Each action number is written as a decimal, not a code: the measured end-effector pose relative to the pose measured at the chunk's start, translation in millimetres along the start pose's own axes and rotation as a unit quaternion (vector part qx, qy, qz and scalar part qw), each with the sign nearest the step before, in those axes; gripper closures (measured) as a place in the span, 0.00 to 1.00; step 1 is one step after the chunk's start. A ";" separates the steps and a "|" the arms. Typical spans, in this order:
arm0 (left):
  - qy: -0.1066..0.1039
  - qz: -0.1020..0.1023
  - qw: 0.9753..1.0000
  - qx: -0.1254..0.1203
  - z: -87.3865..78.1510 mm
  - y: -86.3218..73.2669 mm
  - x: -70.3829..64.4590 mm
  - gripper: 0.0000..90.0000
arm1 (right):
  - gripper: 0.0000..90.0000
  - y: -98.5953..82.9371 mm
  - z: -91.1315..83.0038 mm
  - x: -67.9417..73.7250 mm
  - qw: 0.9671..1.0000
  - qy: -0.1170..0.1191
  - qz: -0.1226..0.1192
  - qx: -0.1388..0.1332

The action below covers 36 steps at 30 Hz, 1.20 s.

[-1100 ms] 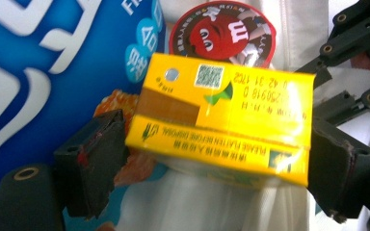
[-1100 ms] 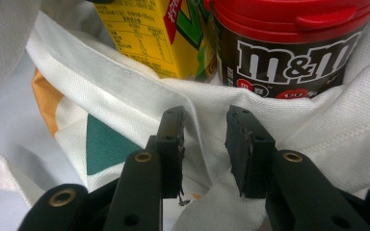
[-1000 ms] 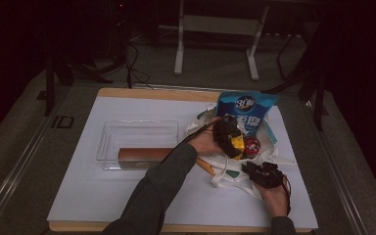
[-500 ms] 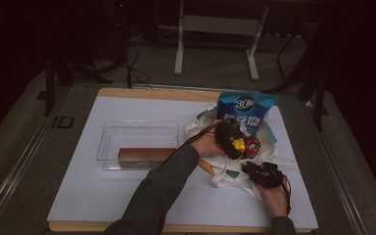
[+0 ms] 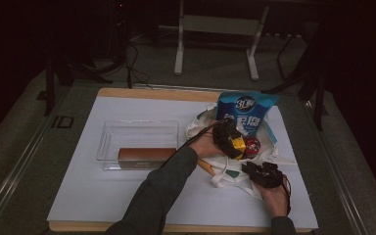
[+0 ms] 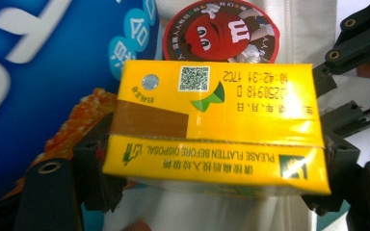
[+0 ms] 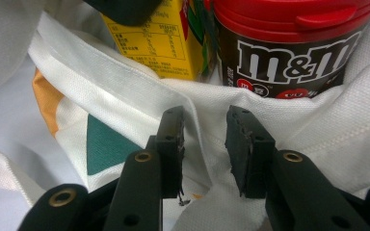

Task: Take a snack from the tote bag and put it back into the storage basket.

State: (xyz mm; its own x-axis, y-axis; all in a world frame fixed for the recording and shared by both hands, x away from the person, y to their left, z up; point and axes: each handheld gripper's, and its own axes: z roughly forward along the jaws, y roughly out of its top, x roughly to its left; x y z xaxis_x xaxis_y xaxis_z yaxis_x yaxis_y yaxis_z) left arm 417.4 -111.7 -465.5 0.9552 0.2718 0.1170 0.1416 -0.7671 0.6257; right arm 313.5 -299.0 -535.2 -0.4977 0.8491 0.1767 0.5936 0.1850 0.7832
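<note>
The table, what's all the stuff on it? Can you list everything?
Table: one, white top with a wooden edge.
Clear box: one, see-through, left of the middle.
Brown block: one, brown, inside the clear box.
Cloth bag: one, white, on the right side.
Blue packet: one, blue, standing in the cloth bag.
Candy tub: one, brown with a red lid, in the bag.
Yellow carton: one, yellow, clamped in the left gripper.
Left gripper: black, over the bag.
Right gripper: black, pinching the bag's edge.
</note>
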 end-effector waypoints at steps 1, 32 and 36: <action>0.000 -0.002 1.000 0.001 0.3 0.3 -0.4 0.26 | 0.75 0.0 0.0 0.0 1.000 0.000 0.000 0.000; 0.000 -0.013 1.000 -0.004 -12.0 1.0 -0.7 0.31 | 0.75 0.1 0.0 -0.2 1.000 0.001 0.000 0.001; 0.002 -0.017 1.000 -0.014 -19.5 2.2 1.3 0.31 | 0.75 0.1 0.0 -0.2 1.000 0.001 -0.001 0.001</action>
State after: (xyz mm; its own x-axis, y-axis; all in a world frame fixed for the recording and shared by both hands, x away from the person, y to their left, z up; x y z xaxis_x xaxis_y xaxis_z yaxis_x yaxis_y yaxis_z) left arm 413.9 -101.6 -449.0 0.9488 0.3001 0.0986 0.1669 -0.7414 0.6500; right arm 313.7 -299.1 -535.1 -0.4992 0.8484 0.1762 0.5940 0.1870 0.7825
